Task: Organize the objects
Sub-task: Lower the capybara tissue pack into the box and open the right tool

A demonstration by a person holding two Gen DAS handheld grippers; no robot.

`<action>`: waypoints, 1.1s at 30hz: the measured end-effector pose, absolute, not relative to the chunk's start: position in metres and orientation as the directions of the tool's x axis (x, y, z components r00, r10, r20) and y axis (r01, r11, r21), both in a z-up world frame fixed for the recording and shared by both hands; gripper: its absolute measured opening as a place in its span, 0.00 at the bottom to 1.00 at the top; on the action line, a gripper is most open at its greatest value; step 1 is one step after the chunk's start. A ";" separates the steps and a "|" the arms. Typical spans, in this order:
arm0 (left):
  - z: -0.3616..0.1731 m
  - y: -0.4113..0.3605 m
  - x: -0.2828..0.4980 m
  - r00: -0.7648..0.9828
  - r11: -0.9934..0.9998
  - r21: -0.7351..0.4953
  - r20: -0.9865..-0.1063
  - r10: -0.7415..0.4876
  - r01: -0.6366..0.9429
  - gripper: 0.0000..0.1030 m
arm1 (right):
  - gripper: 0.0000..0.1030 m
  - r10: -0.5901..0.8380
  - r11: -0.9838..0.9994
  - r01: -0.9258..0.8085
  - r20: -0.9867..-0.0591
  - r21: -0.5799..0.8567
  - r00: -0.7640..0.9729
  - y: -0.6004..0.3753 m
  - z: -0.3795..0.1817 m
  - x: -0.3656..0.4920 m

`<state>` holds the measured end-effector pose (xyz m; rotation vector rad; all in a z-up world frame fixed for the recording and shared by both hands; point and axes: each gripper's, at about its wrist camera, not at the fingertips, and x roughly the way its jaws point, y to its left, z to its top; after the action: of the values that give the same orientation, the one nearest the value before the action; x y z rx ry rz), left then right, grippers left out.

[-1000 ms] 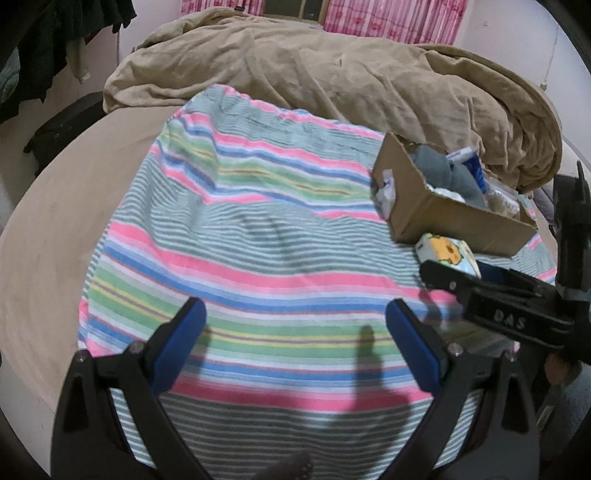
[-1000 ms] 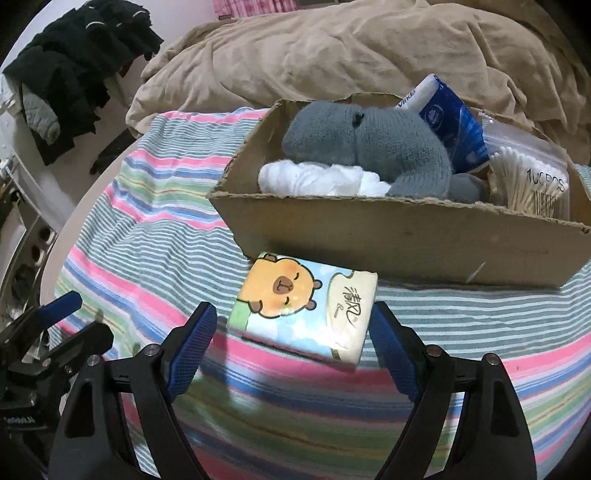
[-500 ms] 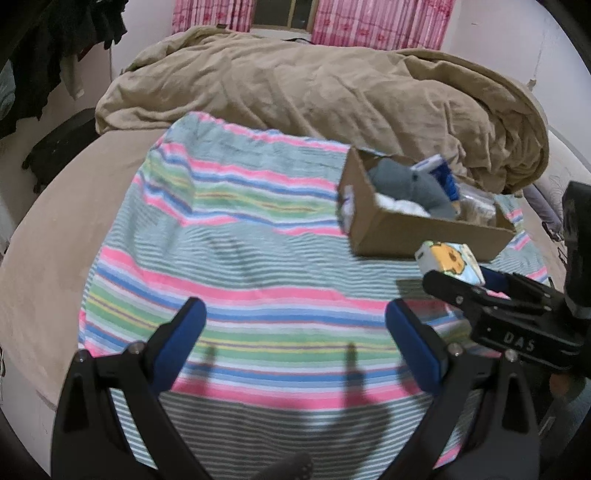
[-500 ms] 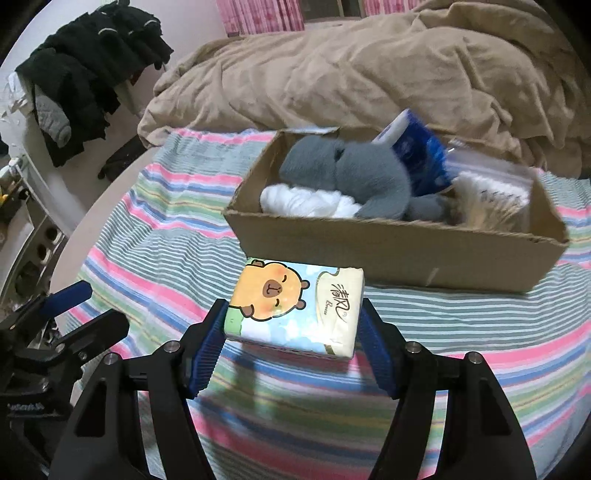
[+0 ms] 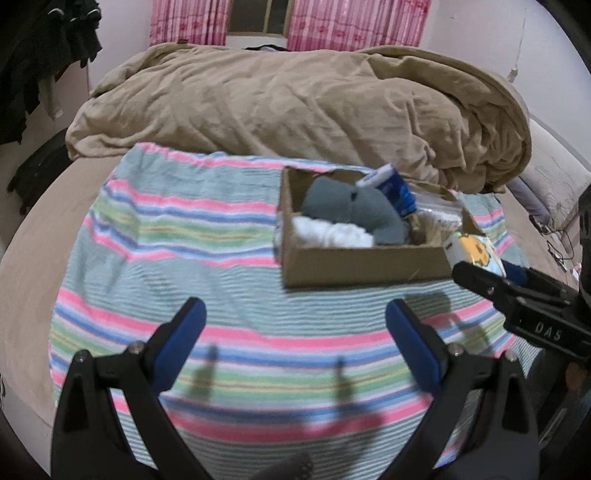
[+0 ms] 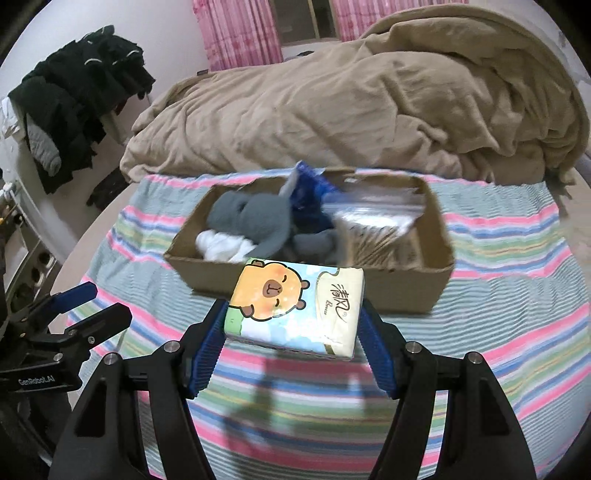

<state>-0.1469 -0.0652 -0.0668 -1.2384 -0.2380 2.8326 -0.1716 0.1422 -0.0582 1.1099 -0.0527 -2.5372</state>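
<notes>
My right gripper [image 6: 293,328] is shut on a tissue pack [image 6: 295,306] with a cartoon capybara and holds it above the striped blanket, just in front of the cardboard box [image 6: 406,291]. The box [image 5: 354,264] holds grey socks [image 6: 255,221], a white cloth [image 6: 221,243], a blue packet [image 6: 310,192] and a bag of cotton swabs [image 6: 376,221]. In the left wrist view the right gripper [image 5: 491,273] and the pack [image 5: 476,251] show at the box's right end. My left gripper [image 5: 295,321] is open and empty over the blanket, left of the box.
The striped blanket [image 5: 184,236] covers a beige bed. A bunched tan duvet [image 5: 295,110] lies behind the box. Dark clothes [image 6: 74,96] hang at the left wall. Pink curtains [image 5: 332,22] are at the back.
My right gripper closed on the tissue pack and lifted it off the blanket toward the box. My left gripper pulled back and up, staying open.
</notes>
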 end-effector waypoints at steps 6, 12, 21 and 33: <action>-0.065 -0.050 -0.165 -0.681 -0.989 -0.148 -0.725 0.105 0.004 0.96 | 0.70 -0.356 -0.926 0.337 -0.688 0.169 -0.633 0.142 -0.051 -0.195; -0.070 -0.045 -0.187 -0.675 -0.990 -0.144 -0.731 0.101 0.008 0.96 | 0.70 -0.359 -0.922 0.353 -0.684 0.157 -0.635 0.130 -0.059 -0.222; -0.085 -0.050 -0.206 -0.667 -0.981 -0.189 -0.735 0.121 0.031 0.96 | 0.70 -0.357 -0.922 0.351 -0.703 0.161 -0.615 0.123 -0.081 -0.244; -0.070 -0.058 -0.173 -0.687 -0.984 -0.171 -0.721 0.090 0.050 0.96 | 0.83 -0.338 -0.930 0.338 -0.690 0.143 -0.640 0.123 -0.071 -0.227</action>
<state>-0.1732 -0.0579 -0.0698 -1.2345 -0.2775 2.8515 -0.2266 0.1228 -0.0705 1.0729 -0.0006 -2.5497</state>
